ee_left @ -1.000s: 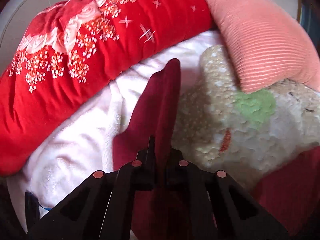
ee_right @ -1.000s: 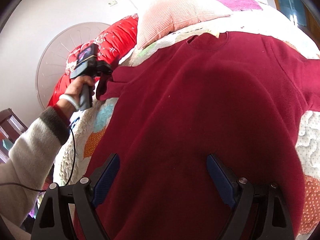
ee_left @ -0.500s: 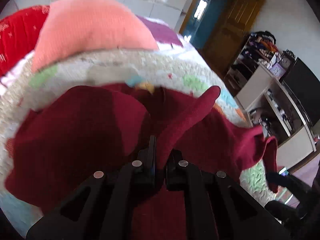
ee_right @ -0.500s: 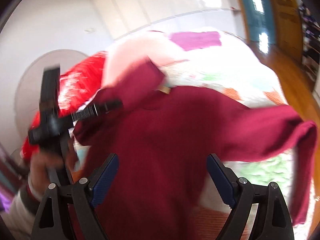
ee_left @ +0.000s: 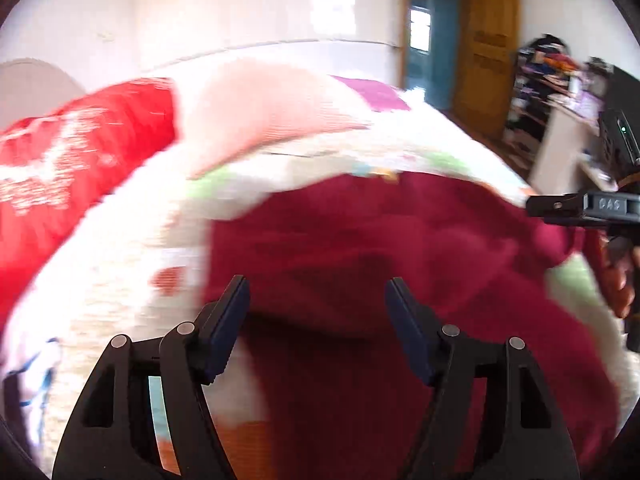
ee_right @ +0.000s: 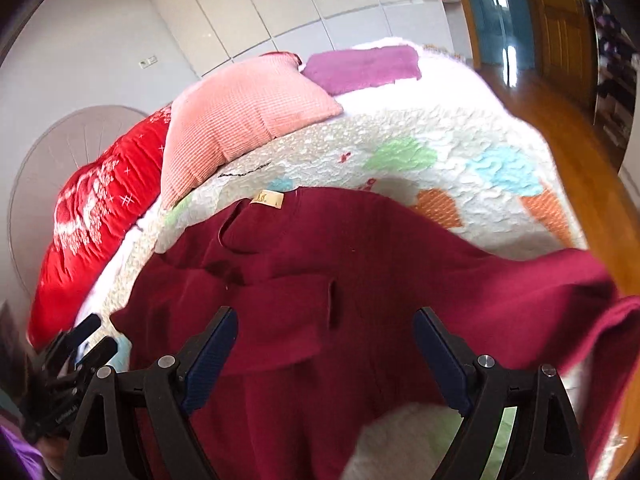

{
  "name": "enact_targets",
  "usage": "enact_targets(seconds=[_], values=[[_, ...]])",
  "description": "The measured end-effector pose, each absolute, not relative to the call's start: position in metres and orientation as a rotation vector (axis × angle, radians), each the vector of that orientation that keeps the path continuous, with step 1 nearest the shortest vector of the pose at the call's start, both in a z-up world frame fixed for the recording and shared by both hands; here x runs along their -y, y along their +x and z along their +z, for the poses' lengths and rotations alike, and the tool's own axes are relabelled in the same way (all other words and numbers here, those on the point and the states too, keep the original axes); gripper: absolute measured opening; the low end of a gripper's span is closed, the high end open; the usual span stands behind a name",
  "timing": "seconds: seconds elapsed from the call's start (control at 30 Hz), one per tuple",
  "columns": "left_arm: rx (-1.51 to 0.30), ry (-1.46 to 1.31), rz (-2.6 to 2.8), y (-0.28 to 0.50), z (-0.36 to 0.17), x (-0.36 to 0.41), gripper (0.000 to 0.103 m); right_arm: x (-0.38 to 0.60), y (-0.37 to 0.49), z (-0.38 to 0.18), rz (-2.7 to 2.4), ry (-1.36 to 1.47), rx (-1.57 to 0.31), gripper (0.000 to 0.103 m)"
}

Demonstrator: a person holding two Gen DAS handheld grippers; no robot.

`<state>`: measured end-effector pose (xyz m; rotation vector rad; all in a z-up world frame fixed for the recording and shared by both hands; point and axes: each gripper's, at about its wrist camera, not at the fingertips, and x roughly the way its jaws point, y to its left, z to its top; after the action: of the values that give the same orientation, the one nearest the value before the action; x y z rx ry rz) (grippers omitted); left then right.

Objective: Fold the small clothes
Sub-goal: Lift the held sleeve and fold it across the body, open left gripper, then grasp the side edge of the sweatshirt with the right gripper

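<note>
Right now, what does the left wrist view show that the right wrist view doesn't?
Left wrist only: the cluttered shelves by the door, sharper here.

Right wrist only: the sweater's tan neck label and the sleeve folded across its chest.

Both: the dark red knit sweater on the patchwork quilt, the ribbed pink pillow, both grippers open.

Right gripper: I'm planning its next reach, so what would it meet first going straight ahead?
Probably the maroon sweater: the open right gripper points at the sleeve folded across its chest, though depth is hard to judge.
</note>
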<state>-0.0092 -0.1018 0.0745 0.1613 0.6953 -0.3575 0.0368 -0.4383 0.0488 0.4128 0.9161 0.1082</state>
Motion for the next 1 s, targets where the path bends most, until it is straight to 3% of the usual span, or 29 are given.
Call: enact_targets(seconds=[0.13,0.17,0.2,0.27,0.3,0.33,0.53,0.83,0.87,0.93,0.97,1.0], values=[[-0.785,0.105,-0.265,0.018,0.044,0.074,0.07,0.417,0.064,0.024,0.121,0.362,-0.974,0.084],[-0.795,0.086,-0.262,0.021,0.037,0.068,0.07,0.409,0.069,0.017,0.14,0.321,-0.992,0.068],[-0.799,0.068,-0.261,0.026,0.032,0.066,0.07,0.4,0.073,0.011,0.155,0.275,-1.021,0.045],[-0.808,0.042,-0.244,0.032,0.021,0.056,0.071,0.387,0.077,0.002,0.126,0.16,-1.041,0.032],[-0.814,0.03,-0.237,0.035,0.019,0.053,0.071,0.382,0.079,0.004,0.114,0.099,-1.033,0.011],[-0.815,0.014,-0.233,0.035,0.018,0.053,0.07,0.381,0.079,0.008,0.106,0.07,-1.029,0.005],[-0.771,-0.051,-0.243,0.034,0.026,0.038,0.071,0.415,0.063,0.068,0.01,0.047,-0.816,0.005],[-0.851,0.084,-0.219,0.032,0.009,0.055,0.071,0.425,0.071,0.014,-0.153,-0.064,-0.976,0.005],[-0.85,0.077,-0.215,0.033,0.01,0.051,0.071,0.423,0.066,0.026,-0.159,-0.045,-0.935,0.011],[-0.843,0.051,-0.2,0.034,0.013,0.043,0.071,0.413,0.064,0.055,-0.111,0.0,-0.838,0.036],[-0.849,0.031,-0.194,0.034,0.013,0.039,0.071,0.399,0.065,0.071,-0.033,0.032,-0.774,0.059],[-0.861,0.011,-0.195,0.035,0.012,0.037,0.071,0.385,0.07,0.079,0.045,0.042,-0.751,0.07]])
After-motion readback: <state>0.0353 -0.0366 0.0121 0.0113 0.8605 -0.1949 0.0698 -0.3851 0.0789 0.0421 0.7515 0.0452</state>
